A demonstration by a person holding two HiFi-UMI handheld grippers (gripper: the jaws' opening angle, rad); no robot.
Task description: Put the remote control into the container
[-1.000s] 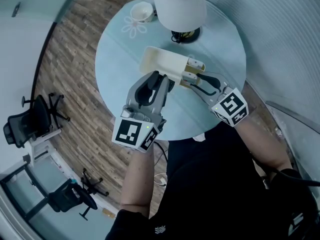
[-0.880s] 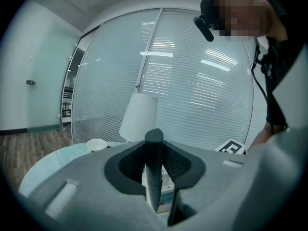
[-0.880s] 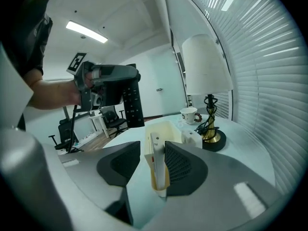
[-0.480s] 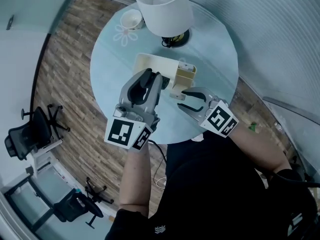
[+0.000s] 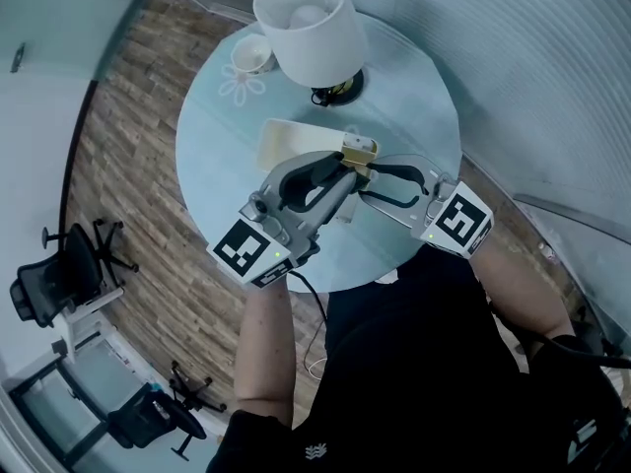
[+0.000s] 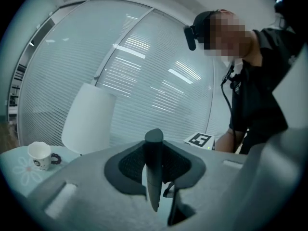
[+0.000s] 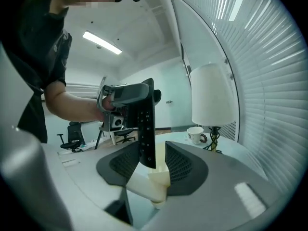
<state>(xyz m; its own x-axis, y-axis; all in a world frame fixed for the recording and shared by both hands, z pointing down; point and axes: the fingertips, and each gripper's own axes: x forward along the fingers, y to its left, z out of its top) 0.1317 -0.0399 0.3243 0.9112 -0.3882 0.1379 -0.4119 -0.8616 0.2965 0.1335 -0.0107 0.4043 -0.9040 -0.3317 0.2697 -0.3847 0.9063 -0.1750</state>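
Observation:
My left gripper (image 5: pixel 338 168) (image 6: pixel 155 150) is shut on a slim black remote control (image 6: pixel 153 177), which stands edge-on between its pads. In the right gripper view the remote (image 7: pixel 146 129) hangs upright, buttons facing me, with its lower end at the mouth of a small cream container (image 7: pixel 153 183). My right gripper (image 5: pixel 364 182) (image 7: pixel 153 153) is shut on that container (image 5: pixel 359 150) and holds it above the round glass table (image 5: pixel 419 97). The two grippers meet tip to tip over the table's near half.
A flat cream tray (image 5: pixel 281 138) lies on the table just beyond the grippers. Behind it stand a white-shaded lamp (image 5: pixel 308 23) and a white cup (image 5: pixel 250 54) by a flower print. Office chairs (image 5: pixel 59 274) stand on the wood floor at the left.
Both grippers have risen from the table. The right one lifted the small container away from the tray's end. The left one swung right and brought the remote over it.

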